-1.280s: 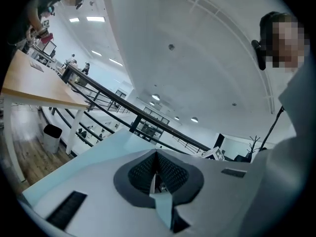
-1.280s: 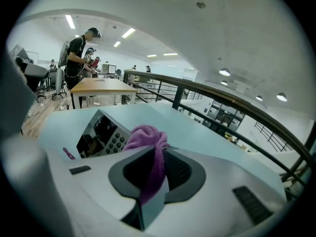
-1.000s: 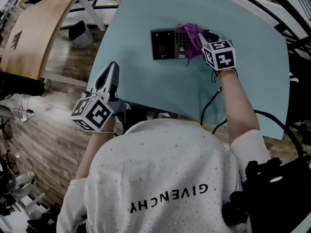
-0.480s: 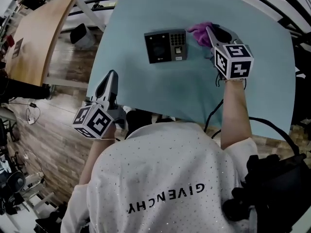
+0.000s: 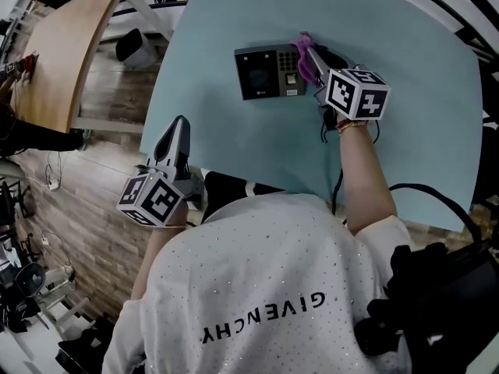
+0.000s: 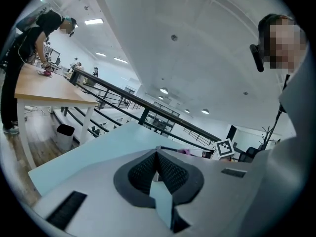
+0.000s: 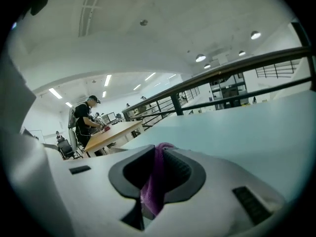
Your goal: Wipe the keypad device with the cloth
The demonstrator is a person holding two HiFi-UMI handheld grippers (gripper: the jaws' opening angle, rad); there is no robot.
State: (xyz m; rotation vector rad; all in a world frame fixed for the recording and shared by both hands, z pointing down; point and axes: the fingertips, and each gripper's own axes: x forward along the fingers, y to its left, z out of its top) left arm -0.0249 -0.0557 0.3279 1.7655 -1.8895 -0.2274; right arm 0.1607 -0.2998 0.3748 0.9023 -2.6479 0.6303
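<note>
Right gripper (image 5: 308,51) pinches the cloth (image 5: 311,68) at the right end of the keypad (image 5: 269,72); left gripper (image 5: 181,123) is squeezed together, empty, beside the table (image 5: 390,37).

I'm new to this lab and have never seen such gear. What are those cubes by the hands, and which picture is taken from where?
There is no robot here. A person holds a two-fingered gripper in each hand, and the marker cubes are parts of those tools. The head view comes from a camera on the person's head, looking down at a light blue table. On it lies a dark keypad device. The two gripper views come from cameras riding on each tool, looking along its fingers. The right gripper has its fingers closed on a purple cloth and holds it at the device's keypad end. The left gripper is shut, holds nothing, and hangs by the table's near edge.
</note>
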